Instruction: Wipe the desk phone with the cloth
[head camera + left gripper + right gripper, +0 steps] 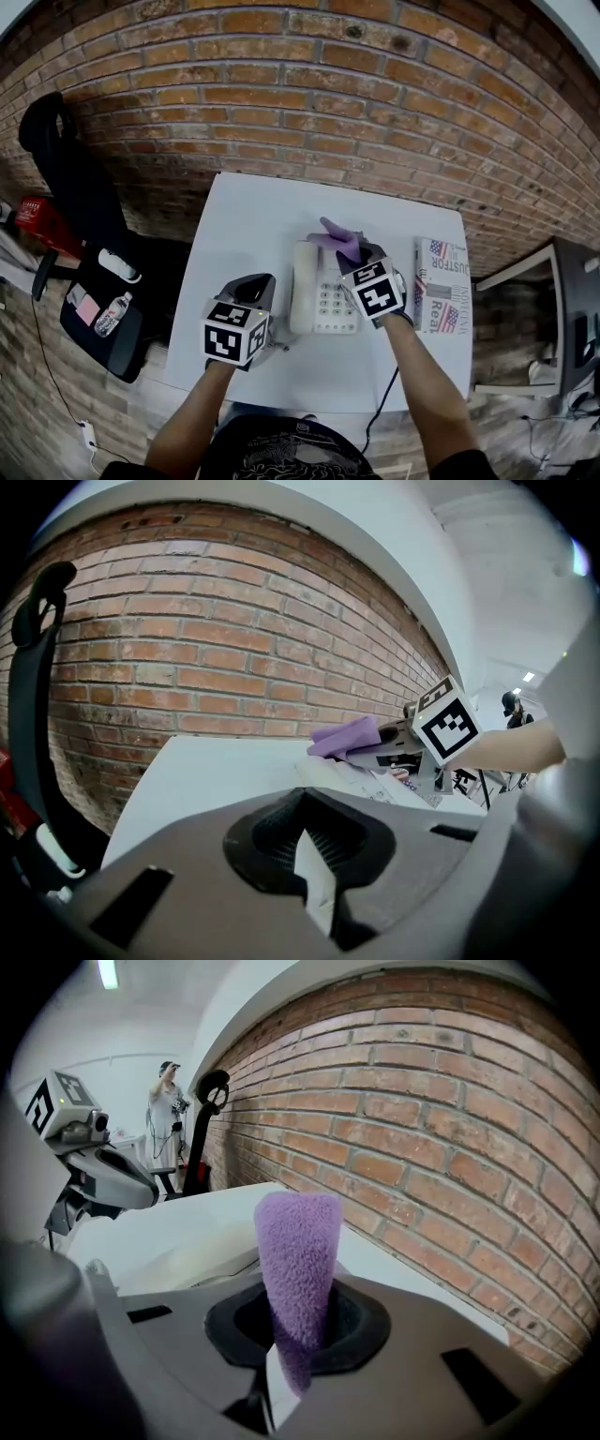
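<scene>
One brick wall point(309, 103), rough red courses with pale mortar, rises behind the scene. One white worktop point(244, 225), smooth and rectangular, stands in front of it. One desk phone point(323, 302) sits near the worktop's middle. It is off-white plastic, with the handset point(303, 286) lying along its left side and a grid of rounded keys to the right. One printed paper point(439, 281) lies flat just right of the phone. Two grippers, grey moulded shells, one marker cube each. Left gripper point(262, 283) is just left of the phone, jaws closed together, nothing between. Right gripper point(352, 255) is over the phone's far end, jaws clamped on one purple cloth point(336, 239), fleecy, folded into a blunt tongue.
</scene>
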Motion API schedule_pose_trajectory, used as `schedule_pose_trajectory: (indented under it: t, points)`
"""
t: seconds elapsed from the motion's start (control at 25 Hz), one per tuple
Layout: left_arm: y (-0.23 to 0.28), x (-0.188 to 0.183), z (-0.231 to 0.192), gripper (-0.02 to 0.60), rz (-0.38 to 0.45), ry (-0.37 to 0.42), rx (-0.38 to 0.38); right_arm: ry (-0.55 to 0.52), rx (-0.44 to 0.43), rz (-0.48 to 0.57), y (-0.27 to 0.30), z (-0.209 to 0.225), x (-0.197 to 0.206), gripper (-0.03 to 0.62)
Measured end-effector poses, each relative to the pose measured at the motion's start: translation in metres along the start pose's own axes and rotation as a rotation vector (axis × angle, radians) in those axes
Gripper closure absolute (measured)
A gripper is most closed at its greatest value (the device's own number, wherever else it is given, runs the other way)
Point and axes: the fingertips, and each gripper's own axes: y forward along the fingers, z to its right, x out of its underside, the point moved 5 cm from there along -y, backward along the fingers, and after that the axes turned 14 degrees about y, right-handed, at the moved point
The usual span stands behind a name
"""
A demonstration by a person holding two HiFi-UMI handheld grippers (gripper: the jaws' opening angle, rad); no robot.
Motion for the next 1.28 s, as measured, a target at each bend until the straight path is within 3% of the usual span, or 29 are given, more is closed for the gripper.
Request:
schedule_pose_trajectory:
  t: [1.28]
  points:
    - [-0.032,0.014,0.044,0.577,0.02,-0.003,-0.019,0.013,-0.12,-0.075,-0.038,-0.046,0.066,0.549]
